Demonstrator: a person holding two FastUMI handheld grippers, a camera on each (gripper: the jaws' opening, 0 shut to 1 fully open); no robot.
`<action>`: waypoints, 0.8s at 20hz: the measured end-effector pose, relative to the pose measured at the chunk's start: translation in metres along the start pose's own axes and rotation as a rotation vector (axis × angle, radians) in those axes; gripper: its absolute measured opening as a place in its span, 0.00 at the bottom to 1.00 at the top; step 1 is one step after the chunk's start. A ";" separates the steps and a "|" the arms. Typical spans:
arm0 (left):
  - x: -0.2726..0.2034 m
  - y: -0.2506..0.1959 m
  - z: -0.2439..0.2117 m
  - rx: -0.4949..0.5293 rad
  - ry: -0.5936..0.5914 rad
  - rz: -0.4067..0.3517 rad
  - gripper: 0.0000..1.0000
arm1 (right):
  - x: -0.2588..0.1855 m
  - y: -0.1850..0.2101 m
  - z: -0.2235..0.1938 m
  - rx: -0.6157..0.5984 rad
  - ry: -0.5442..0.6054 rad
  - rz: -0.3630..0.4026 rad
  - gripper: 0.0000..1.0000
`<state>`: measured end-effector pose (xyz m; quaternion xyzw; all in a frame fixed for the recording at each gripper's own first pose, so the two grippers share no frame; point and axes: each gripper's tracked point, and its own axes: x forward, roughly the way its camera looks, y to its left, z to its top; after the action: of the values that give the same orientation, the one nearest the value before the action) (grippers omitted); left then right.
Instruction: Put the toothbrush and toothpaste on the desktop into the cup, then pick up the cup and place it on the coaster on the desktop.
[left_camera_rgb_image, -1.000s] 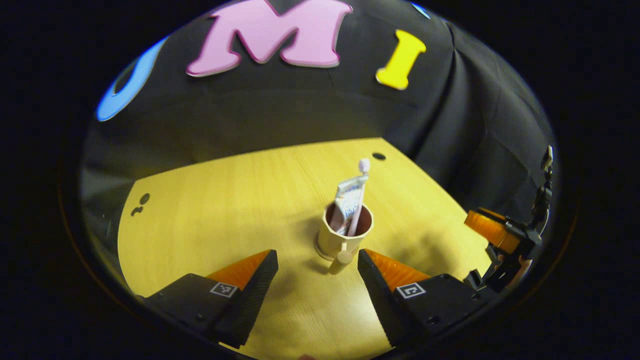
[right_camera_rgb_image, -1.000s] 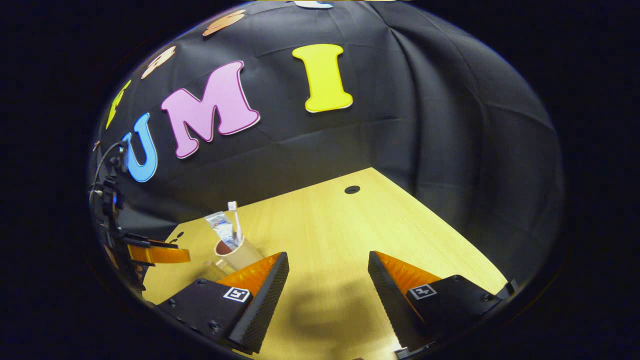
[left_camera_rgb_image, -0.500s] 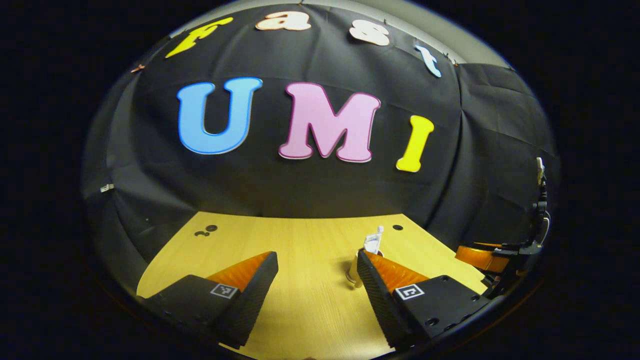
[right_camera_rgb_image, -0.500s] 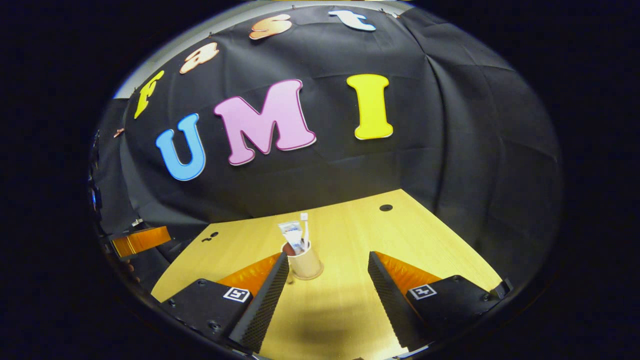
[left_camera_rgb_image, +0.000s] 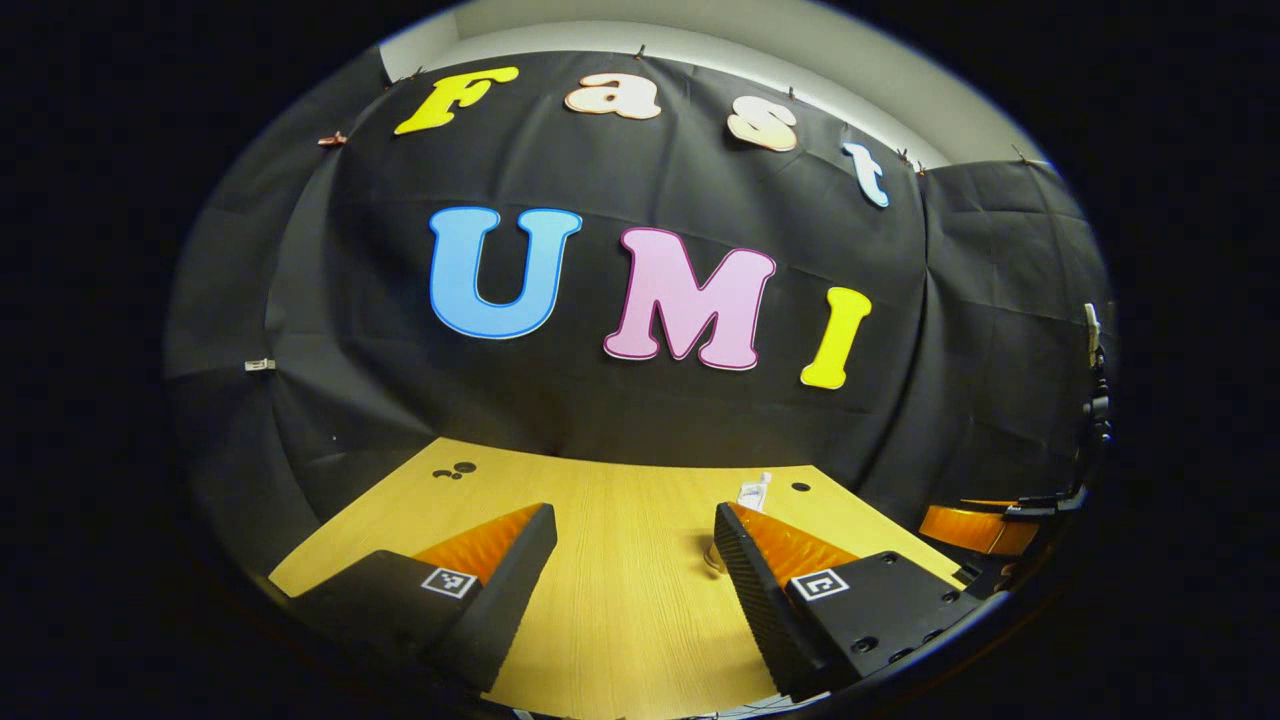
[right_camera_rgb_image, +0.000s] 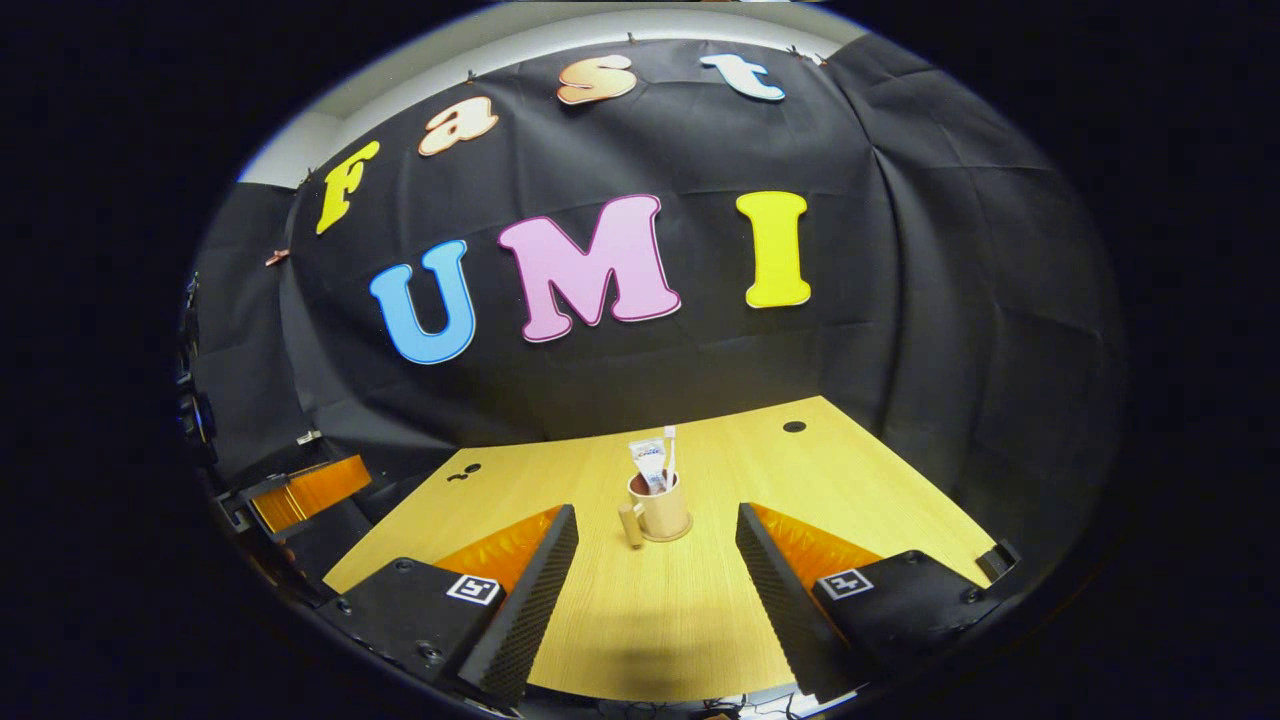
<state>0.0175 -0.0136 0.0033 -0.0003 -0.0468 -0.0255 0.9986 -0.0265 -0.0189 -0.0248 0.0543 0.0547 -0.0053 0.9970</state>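
Both pairs of jaws stood wide and empty: the left gripper (left_camera_rgb_image: 635, 560) and the right gripper (right_camera_rgb_image: 655, 570) each hung above the near part of the wooden desktop (right_camera_rgb_image: 850, 480), holding nothing. In the right gripper view the cup (right_camera_rgb_image: 661, 508) stood upright near the middle of the desk on a thin round coaster (right_camera_rgb_image: 680, 534), its handle (right_camera_rgb_image: 630, 524) pointing toward the camera's left, with the toothpaste (right_camera_rgb_image: 648, 464) and the toothbrush (right_camera_rgb_image: 669, 455) standing in it side by side. In the left gripper view the cup was mostly hidden behind that gripper's right-hand finger, only the toothpaste top (left_camera_rgb_image: 752, 492) showing above it. Judged from this, the task looked finished, and the step in hand was a clean retreat; doing it well meant keeping both grippers high and well apart from the cup, since a knock to the tall, top-heavy contents could tip it off the coaster. The toothpaste tube carried blue print, too small to read. Each gripper bore small square black-and-white marker tags (right_camera_rgb_image: 472, 589), not readable text.
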 end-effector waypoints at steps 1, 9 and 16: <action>-0.007 0.001 -0.003 -0.004 0.003 0.000 0.98 | -0.003 0.006 0.000 -0.004 -0.005 0.007 0.98; -0.029 0.014 -0.004 0.017 -0.004 0.006 0.98 | 0.002 0.026 0.010 -0.048 -0.027 0.067 0.98; -0.004 0.025 0.016 0.047 -0.028 -0.023 0.98 | 0.017 0.032 0.030 -0.093 -0.052 0.069 0.98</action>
<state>0.0129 0.0120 0.0187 0.0231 -0.0615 -0.0356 0.9972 -0.0058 0.0093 0.0064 0.0094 0.0269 0.0304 0.9991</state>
